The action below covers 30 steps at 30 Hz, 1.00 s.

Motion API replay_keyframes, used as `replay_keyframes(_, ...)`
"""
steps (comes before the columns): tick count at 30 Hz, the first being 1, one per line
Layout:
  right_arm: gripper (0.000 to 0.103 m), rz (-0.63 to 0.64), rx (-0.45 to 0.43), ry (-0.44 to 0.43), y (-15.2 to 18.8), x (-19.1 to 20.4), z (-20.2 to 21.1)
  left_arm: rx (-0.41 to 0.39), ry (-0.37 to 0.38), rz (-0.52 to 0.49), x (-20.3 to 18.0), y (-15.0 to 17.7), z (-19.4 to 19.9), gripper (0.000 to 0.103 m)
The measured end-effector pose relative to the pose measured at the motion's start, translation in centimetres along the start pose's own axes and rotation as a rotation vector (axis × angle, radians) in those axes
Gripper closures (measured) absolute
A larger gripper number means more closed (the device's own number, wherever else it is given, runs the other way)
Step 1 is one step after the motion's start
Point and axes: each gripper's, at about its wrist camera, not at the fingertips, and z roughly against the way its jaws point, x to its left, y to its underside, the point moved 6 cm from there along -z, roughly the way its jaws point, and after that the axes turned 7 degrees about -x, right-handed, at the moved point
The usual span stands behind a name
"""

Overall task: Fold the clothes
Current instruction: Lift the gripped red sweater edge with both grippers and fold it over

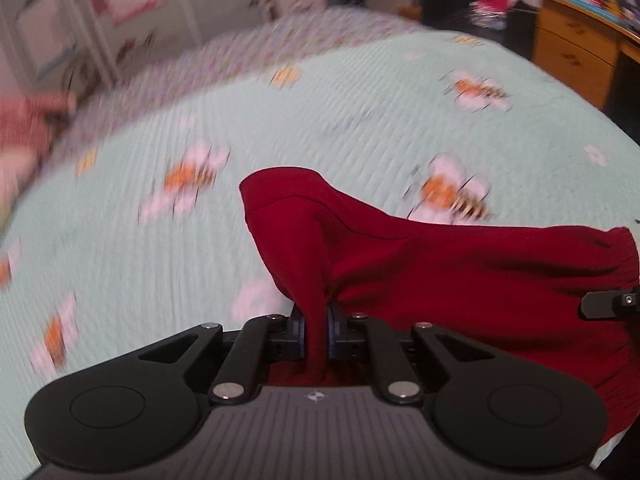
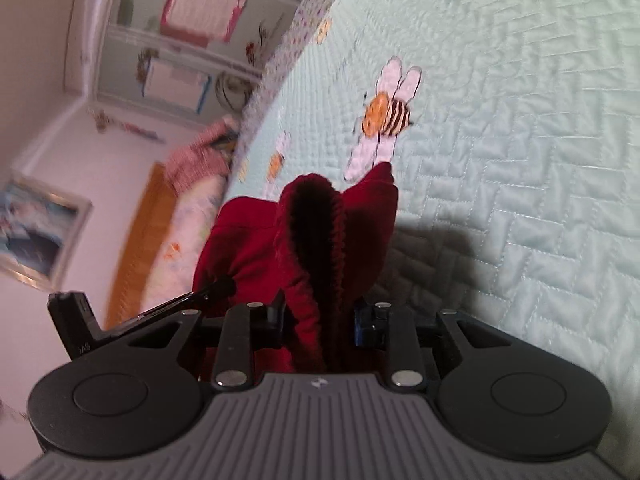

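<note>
With the left tongs (image 1: 317, 334) clenched on a thin pinch of the red garment (image 1: 440, 272) and the right tongs (image 2: 320, 326) gripping its bunched ribbed edge over the quilted bed (image 2: 520, 160), a hard tug could slip the thin pinch free.

Soft indoor light, heavy motion blur, fisheye-bent edges, dark shadow on quilt (image 2: 520, 160).

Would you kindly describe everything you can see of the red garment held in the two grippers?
The red garment is a dark red, soft knit with a stitched hem and a ribbed edge. It hangs bunched and draped above the quilted, bee-patterned bedspread. The left gripper pinches a narrow fold of it; the right gripper clamps a thicker bunch at the ribbed edge. Which kind of garment it is cannot be told.
</note>
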Motion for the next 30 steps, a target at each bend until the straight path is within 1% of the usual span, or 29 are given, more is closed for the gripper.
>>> replay_keyframes(2, 0.073, -0.047, -0.055, -0.025, -0.7, 0.2, 1.8, -0.035, 0.023, -0.059, -1.9, -2.7, 0.8, 0.094)
replay_keyframes(4, 0.073, -0.071, -0.122, -0.030, -1.5, 0.7, 4.2, -0.064, 0.045, -0.122, -4.3, -5.7, 1.2, 0.094)
replay_keyframes(8, 0.073, -0.100, -0.266, -0.023, -2.7, 1.7, 9.7, -0.122, 0.116, -0.259, -10.6, -12.1, 1.0, 0.094)
replay_keyframes(10, 0.073, -0.133, -0.327, -0.009, -3.1, 1.4, 11.9, -0.131, 0.122, -0.319, -14.1, -14.9, 0.2, 0.094)
replay_keyframes(14, 0.073, -0.222, -0.424, 0.030, -4.0, -0.7, 14.4, -0.118, 0.183, -0.412, -20.7, -17.7, -3.8, 0.093)
replay_keyframes(15, 0.072, -0.235, -0.440, 0.048, -4.2, -1.5, 14.4, -0.114, 0.199, -0.436, -22.3, -18.4, -4.8, 0.091)
replay_keyframes(16, 0.072, -0.253, -0.456, 0.078, -4.3, -2.7, 14.2, -0.108, 0.210, -0.456, -23.9, -18.9, -6.0, 0.086)
replay_keyframes(17, 0.072, -0.271, -0.473, 0.115, -4.5, -4.0, 13.9, -0.090, 0.198, -0.465, -25.0, -18.6, -7.8, 0.075)
replay_keyframes(18, 0.068, -0.289, -0.485, 0.174, -4.6, -5.8, 13.4, -0.067, 0.154, -0.472, -25.7, -17.9, -9.9, 0.065)
replay_keyframes(19, 0.066, -0.313, -0.489, 0.239, -4.4, -7.8, 12.9, -0.044, 0.110, -0.480, -26.5, -17.2, -12.0, 0.059)
replay_keyframes(20, 0.064, -0.337, -0.489, 0.303, -4.1, -9.7, 12.5, -0.019, 0.056, -0.479, -26.9, -16.4, -13.9, 0.057)
replay_keyframes(21, 0.067, -0.361, -0.489, 0.368, -3.8, -11.6, 12.1, 0.012, -0.035, -0.442, -26.1, -15.6, -15.2, 0.057)
replay_keyframes(22, 0.067, -0.358, -0.488, 0.370, -3.7, -12.1, 12.0, 0.040, -0.116, -0.399, -25.2, -14.9, -16.3, 0.057)
replay_keyframes(23, 0.067, -0.348, -0.488, 0.352, -3.7, -12.1, 12.1, 0.053, -0.151, -0.324, -23.9, -14.8, -16.8, 0.057)
replay_keyframes(24, 0.065, -0.337, -0.487, 0.334, -3.6, -12.1, 12.2, 0.064, -0.167, -0.208, -22.3, -14.8, -16.9, 0.057)
replay_keyframes(25, 0.063, -0.309, -0.481, 0.347, -3.6, -11.7, 12.4, 0.079, -0.186, -0.072, -20.4, -14.8, -16.7, 0.057)
replay_keyframes(26, 0.060, -0.287, -0.481, 0.366, -3.6, -11.2, 12.9, 0.080, -0.176, 0.047, -18.7, -14.8, -16.1, 0.058)
replay_keyframes(27, 0.056, -0.268, -0.483, 0.384, -3.5, -10.9, 13.5, 0.084, -0.158, 0.144, -17.5, -14.8, -15.5, 0.060)
replay_keyframes(28, 0.055, -0.251, -0.486, 0.407, -3.3, -10.6, 14.3, 0.094, -0.139, 0.227, -16.8, -14.5, -14.6, 0.060)
replay_keyframes(29, 0.055, -0.234, -0.489, 0.429, -3.2, -10.2, 15.1, 0.099, -0.090, 0.261, -16.8, -14.0, -13.7, 0.060)
replay_keyframes(30, 0.053, -0.218, -0.493, 0.449, -3.0, -9.7, 15.7, 0.105, -0.055, 0.270, -17.4, -13.2, -12.5, 0.059)
